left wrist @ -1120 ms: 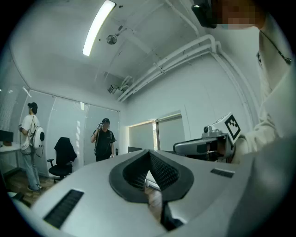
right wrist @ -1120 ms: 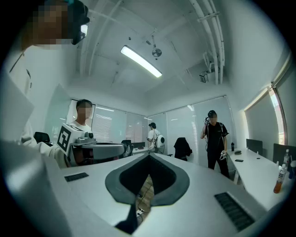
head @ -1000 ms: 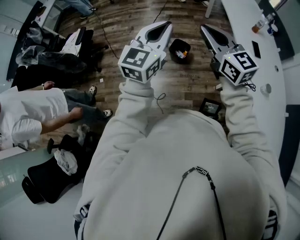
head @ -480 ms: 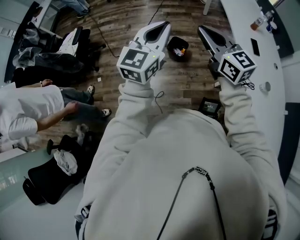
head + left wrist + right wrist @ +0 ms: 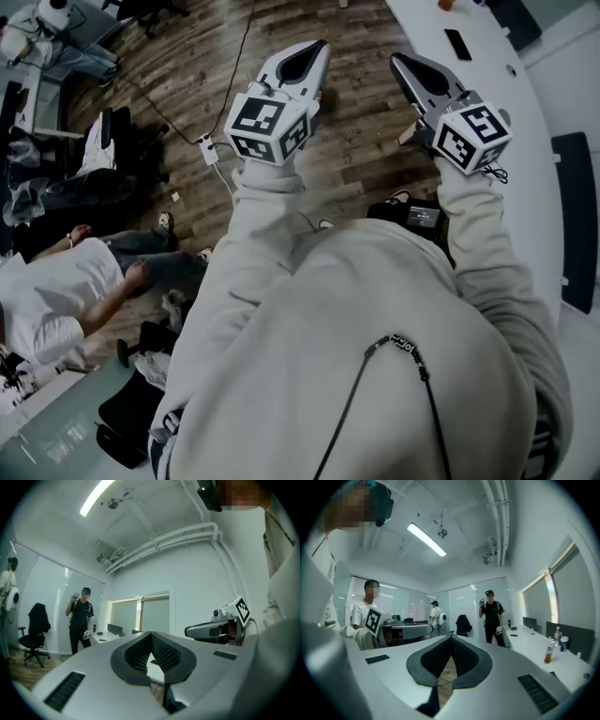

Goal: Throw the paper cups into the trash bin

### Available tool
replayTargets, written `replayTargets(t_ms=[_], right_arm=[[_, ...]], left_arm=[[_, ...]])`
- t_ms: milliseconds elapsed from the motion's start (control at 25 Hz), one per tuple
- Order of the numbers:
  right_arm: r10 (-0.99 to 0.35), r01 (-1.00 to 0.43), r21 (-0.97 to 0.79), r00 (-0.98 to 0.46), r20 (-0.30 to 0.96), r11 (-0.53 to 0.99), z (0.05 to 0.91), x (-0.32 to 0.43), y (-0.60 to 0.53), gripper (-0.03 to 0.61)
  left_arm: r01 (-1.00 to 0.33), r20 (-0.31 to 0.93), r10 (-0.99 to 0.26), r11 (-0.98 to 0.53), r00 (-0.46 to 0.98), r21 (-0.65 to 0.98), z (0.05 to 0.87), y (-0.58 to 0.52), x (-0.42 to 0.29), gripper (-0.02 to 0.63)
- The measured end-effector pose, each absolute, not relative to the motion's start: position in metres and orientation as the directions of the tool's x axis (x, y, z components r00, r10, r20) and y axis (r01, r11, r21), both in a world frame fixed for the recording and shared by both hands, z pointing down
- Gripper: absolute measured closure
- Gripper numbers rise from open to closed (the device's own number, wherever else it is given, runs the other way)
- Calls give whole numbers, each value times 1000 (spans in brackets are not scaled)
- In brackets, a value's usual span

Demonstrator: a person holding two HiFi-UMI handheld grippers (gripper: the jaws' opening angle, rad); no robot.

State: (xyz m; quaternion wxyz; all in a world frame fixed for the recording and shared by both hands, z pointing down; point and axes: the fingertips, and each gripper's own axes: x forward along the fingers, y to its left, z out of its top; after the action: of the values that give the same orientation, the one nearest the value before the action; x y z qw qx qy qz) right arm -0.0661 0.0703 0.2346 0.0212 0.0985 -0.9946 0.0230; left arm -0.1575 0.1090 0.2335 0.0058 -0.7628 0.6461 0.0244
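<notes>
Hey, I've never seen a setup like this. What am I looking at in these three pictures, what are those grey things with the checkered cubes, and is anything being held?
A person in a pale sweatshirt holds a grasping tool in each hand. The top-down picture comes from a camera on that person's head. It shows the left tool and right tool pointing forward over a wooden floor, each carrying a marker cube. The other two pictures come from cameras riding on the tools, looking along their jaws into an office where a person in black stands. Both tools' jaws meet at the tips with nothing between them. No paper cup or trash bin shows.
</notes>
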Motion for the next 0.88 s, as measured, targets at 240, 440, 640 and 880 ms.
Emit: replayTargets(t_ms=[240,440,640,880], right_arm=[[-485,-484,-50,-874,-15,874,206,97,-47,560],[-645,-646,-3,-763,-39,763,180,209,-95,560],[-752,-752,-10,-659,-34,659,180,295,-108,560],[-770,-770,-22,-637,-22,638,188,335,-139,560]], left_arm=[[-929,-41,-928,-370,370,-15,216,-8,-37,612],[-861,-51,-859,-507,509,-46,204,-75,57,613],[-759,-69,-755,-650,652,-47,191,-115,153,613],[-718,-39,-717,-694,696,-54,199,-149,203,614]])
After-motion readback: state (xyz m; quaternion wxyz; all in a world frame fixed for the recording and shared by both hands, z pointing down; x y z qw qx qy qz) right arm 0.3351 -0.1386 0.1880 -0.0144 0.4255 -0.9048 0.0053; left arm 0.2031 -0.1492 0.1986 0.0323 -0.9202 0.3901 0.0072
